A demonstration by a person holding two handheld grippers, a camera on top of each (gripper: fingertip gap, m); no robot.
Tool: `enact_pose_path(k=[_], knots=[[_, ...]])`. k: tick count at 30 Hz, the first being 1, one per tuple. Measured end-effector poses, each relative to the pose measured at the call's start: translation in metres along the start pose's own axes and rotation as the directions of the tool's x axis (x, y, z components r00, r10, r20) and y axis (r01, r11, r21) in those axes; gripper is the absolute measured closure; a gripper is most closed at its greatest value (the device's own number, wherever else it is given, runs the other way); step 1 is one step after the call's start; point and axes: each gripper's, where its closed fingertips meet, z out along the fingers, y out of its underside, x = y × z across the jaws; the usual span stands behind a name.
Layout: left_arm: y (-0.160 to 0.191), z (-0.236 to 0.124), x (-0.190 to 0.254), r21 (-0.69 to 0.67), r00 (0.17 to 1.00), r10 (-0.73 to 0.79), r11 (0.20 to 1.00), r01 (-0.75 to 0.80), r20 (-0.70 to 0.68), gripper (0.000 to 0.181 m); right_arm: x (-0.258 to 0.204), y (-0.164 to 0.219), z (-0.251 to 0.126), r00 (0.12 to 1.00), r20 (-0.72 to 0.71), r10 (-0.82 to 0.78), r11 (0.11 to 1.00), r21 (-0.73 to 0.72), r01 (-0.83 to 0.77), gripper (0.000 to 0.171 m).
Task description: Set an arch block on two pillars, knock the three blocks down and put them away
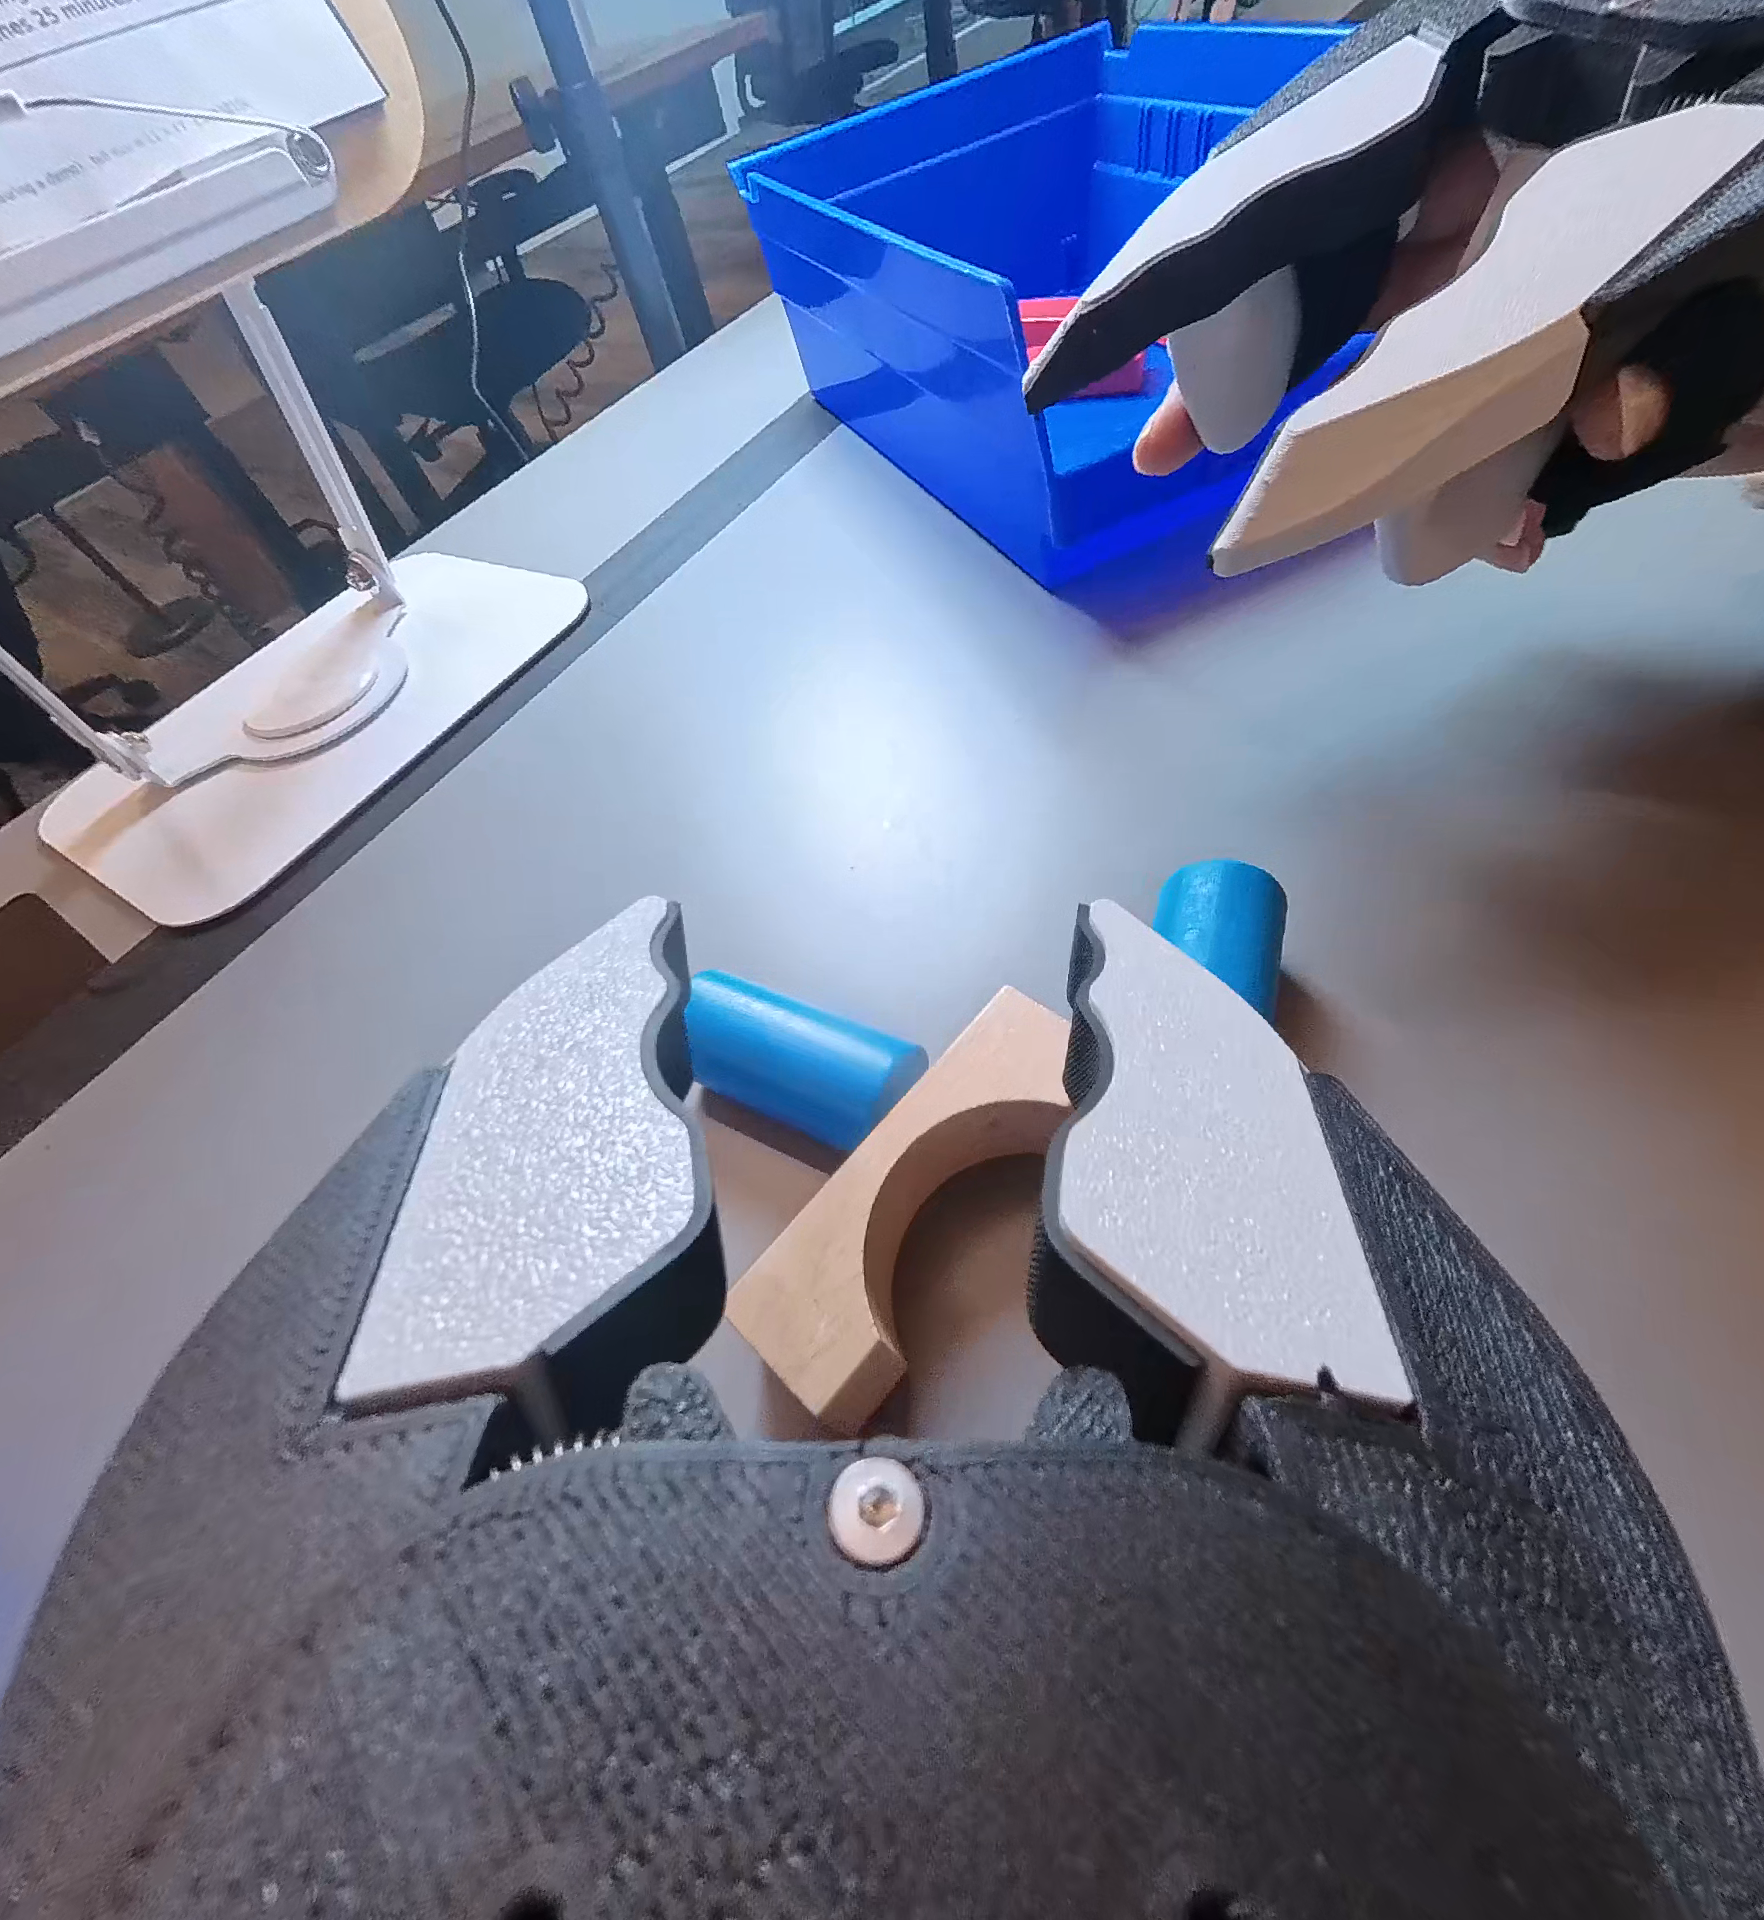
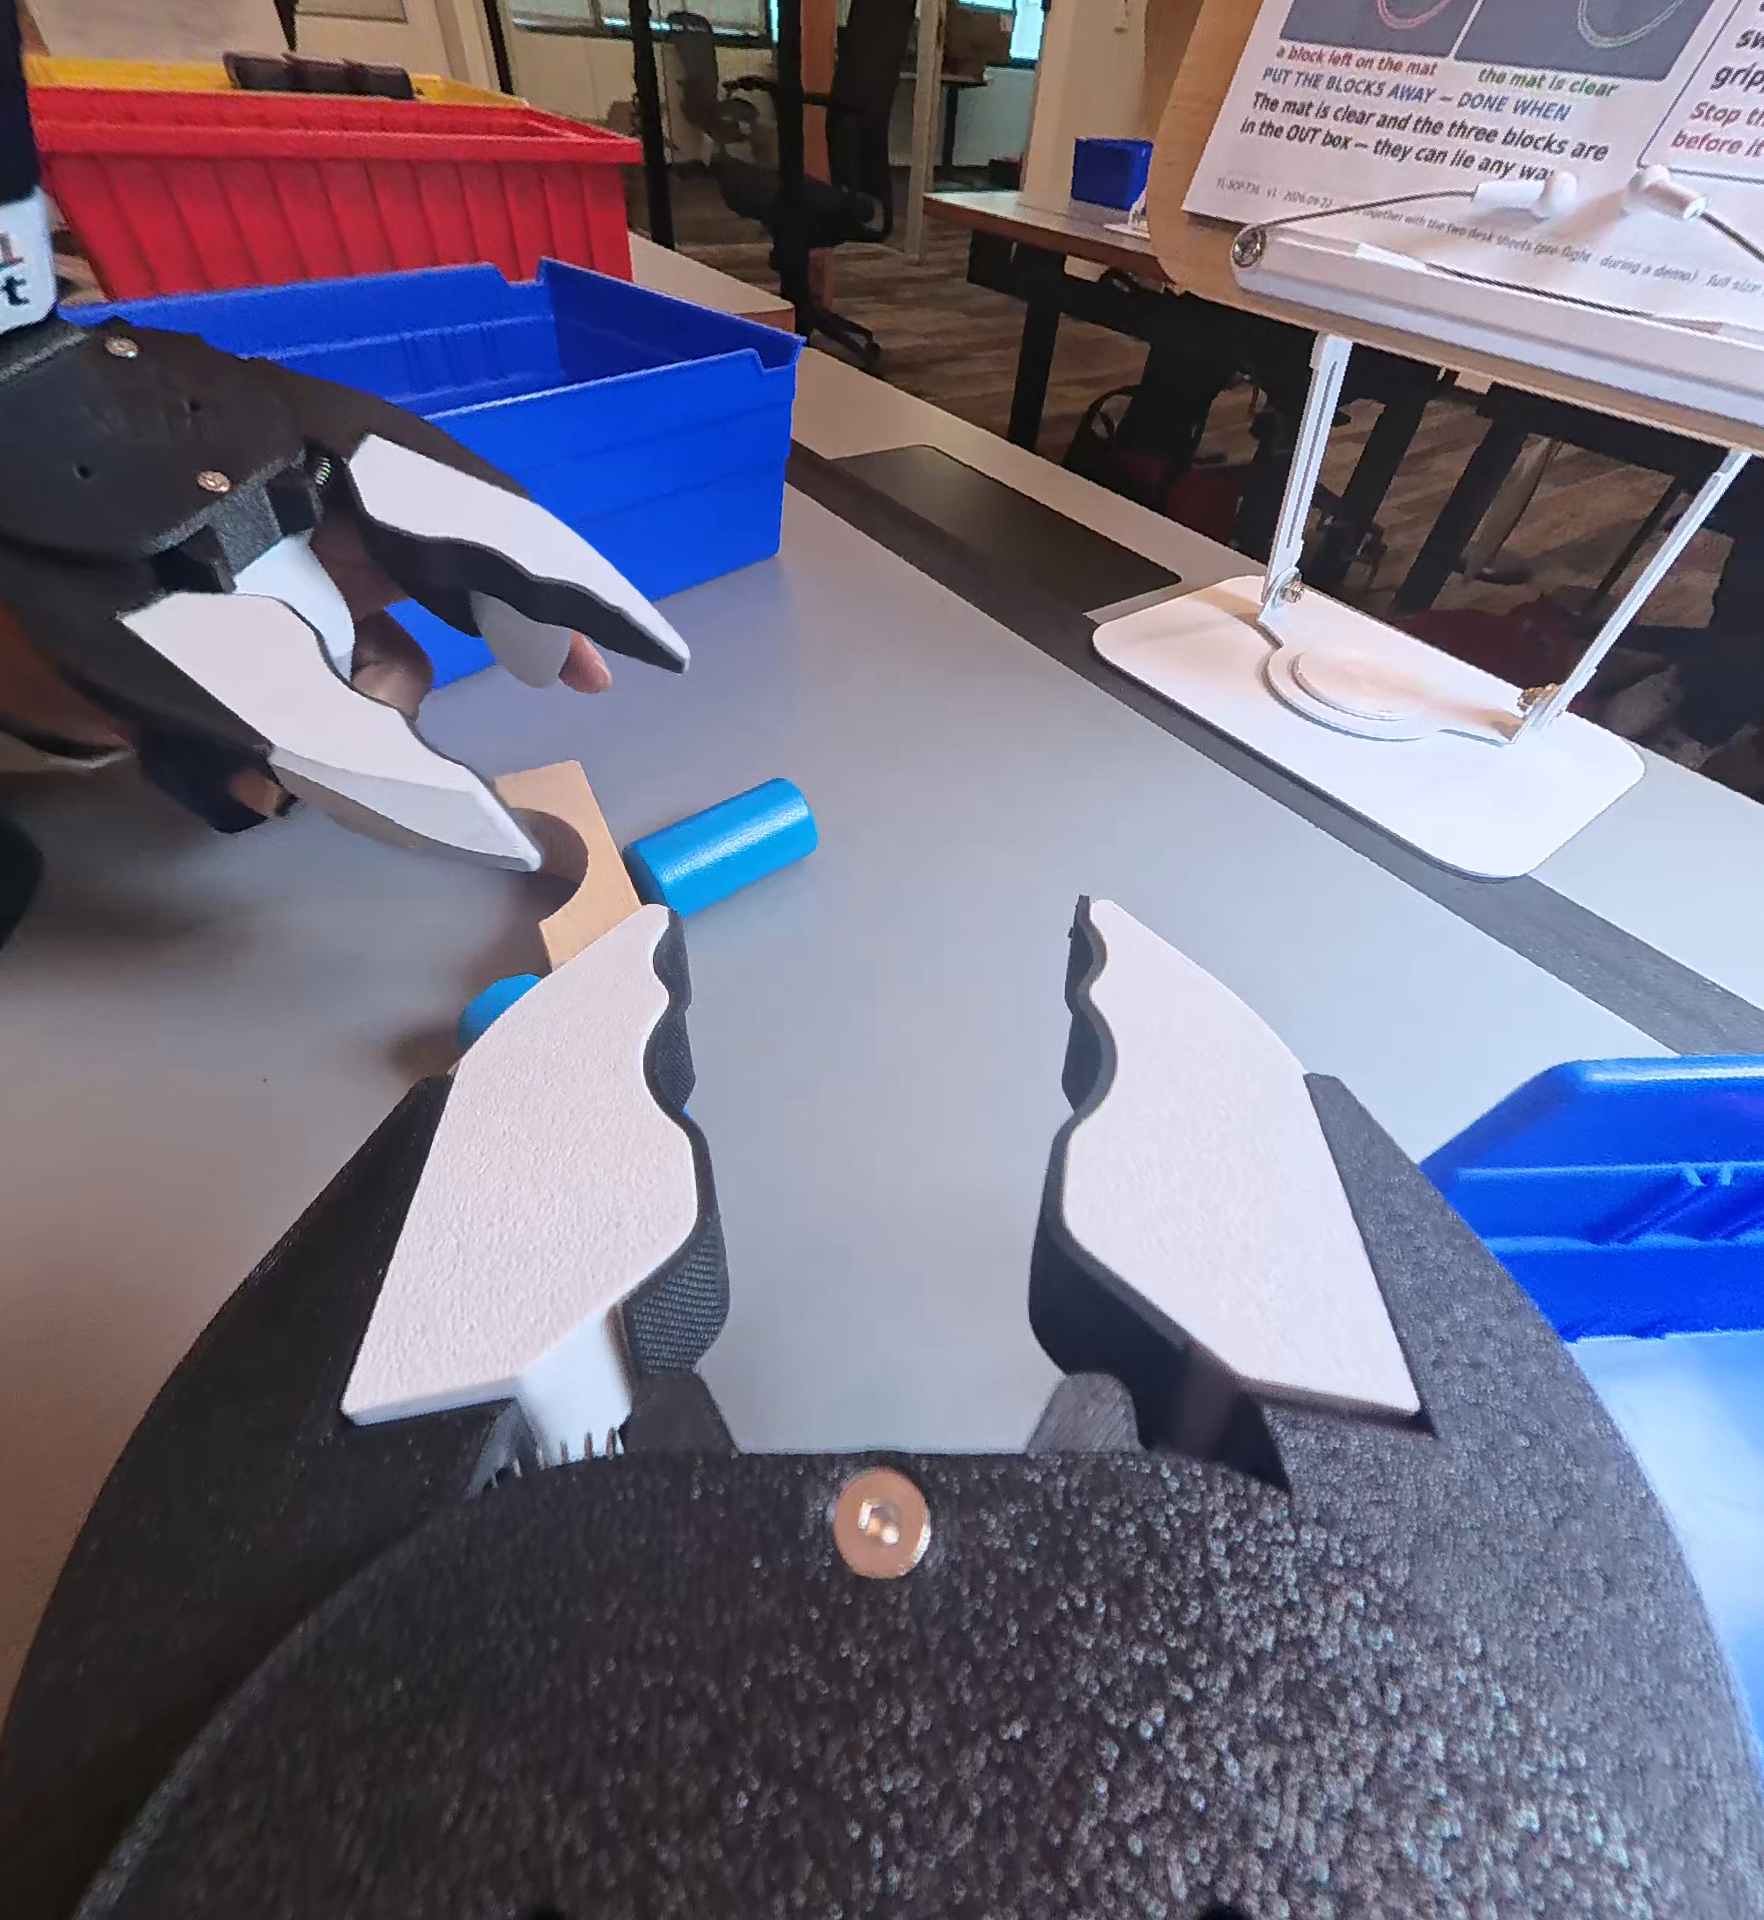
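Blocks are already down: the wooden arch block (image 1: 862, 1247) lies flat on the grey table (image 1: 857, 748), with one blue cylinder pillar (image 1: 795, 1055) lying on its side just beside its far left end and a second blue pillar (image 1: 1226, 935) at its far right end, partly hidden behind a finger. Judged from this layout, the knock-down step is complete and the putting-away step is in hand, with none of the three blocks yet lifted. Left gripper (image 1: 878, 935) hangs low over the arch, its jaws spread and nothing held; the arch sits between and beneath the fingers. In the right wrist view one tip appears to reach the arch, though contact cannot be confirmed. Right gripper (image 2: 873, 925) is likewise released and empty, hovering above bare table near the blue bin (image 1: 909, 270), which holds a pink-red item (image 1: 1049, 322). Another blue bin (image 2: 587, 405) stands behind the left gripper. Next move calls for the left jaws to close across the arch's narrow thickness, then carry it to a bin. Risk: closing may nudge the near pillar into rolling.
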Motion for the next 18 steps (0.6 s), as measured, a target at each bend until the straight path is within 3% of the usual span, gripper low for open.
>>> enact_pose_path(k=[5, 10, 14, 18], knots=[[0.007, -0.011, 0.01, -0.034, 0.999, -0.019, 0.999, 0.018, -0.029, 0.107, 0.002, -0.002, -0.002, 1.0, -0.007, -0.007, 1.0, 0.003, 0.007, 0.101], [0.042, -0.011, 0.014, -0.199, 1.0, 0.021, 0.98, -0.022, -0.008, 0.102, -0.006, 0.001, -0.002, 0.999, 0.047, -0.014, 1.0, -0.018, 0.015, 0.111], [0.05, -0.012, 0.019, -0.214, 0.998, 0.055, 0.975, -0.055, -0.007, 0.103, -0.051, 0.035, 0.004, 0.958, 0.288, -0.014, 0.98, -0.185, 0.07, 0.107], [0.046, -0.014, 0.02, -0.188, 0.998, 0.063, 0.98, -0.063, -0.005, 0.103, -0.07, 0.079, 0.015, 0.927, 0.329, -0.177, 0.902, -0.322, 0.287, 0.104]])
